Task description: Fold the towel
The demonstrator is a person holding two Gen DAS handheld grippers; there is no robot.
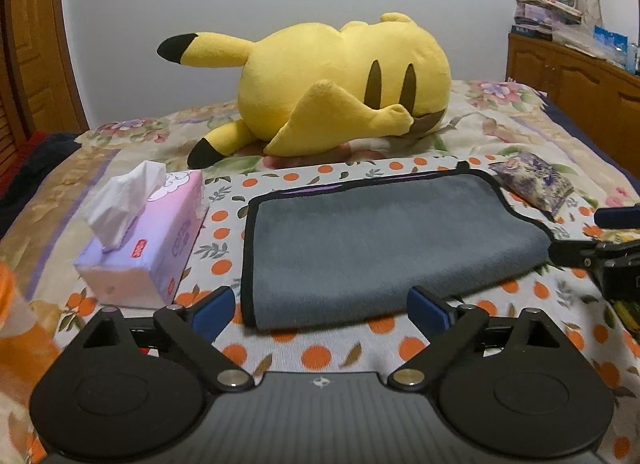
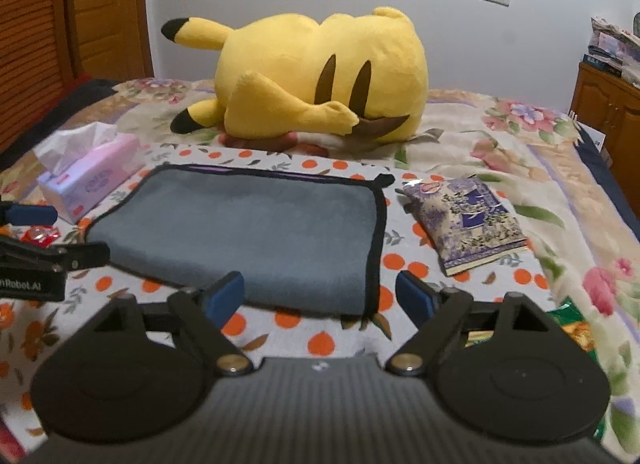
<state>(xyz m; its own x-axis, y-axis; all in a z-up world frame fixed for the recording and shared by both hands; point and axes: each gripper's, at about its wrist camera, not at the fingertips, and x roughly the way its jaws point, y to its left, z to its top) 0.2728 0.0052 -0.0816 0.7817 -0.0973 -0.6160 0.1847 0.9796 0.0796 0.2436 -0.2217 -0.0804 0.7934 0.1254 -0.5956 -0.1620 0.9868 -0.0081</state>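
A grey towel [image 1: 376,240] with black trim lies folded in half on an orange-dotted cloth [image 1: 320,352] on the bed; it also shows in the right wrist view [image 2: 256,232]. Its fold runs along the near edge, and the trimmed edges lie at the back. My left gripper [image 1: 320,314] is open and empty, just short of the towel's near left corner. My right gripper [image 2: 320,298] is open and empty, just short of the near right corner. Each gripper shows at the edge of the other's view: right gripper [image 1: 608,252], left gripper [image 2: 44,248].
A big yellow plush toy [image 1: 320,87] lies behind the towel. A pink tissue box [image 1: 152,240] stands left of it, and a purple snack packet [image 2: 468,219] lies to its right. A wooden cabinet [image 1: 580,91] stands at the far right, a wooden door [image 2: 104,7] at the left.
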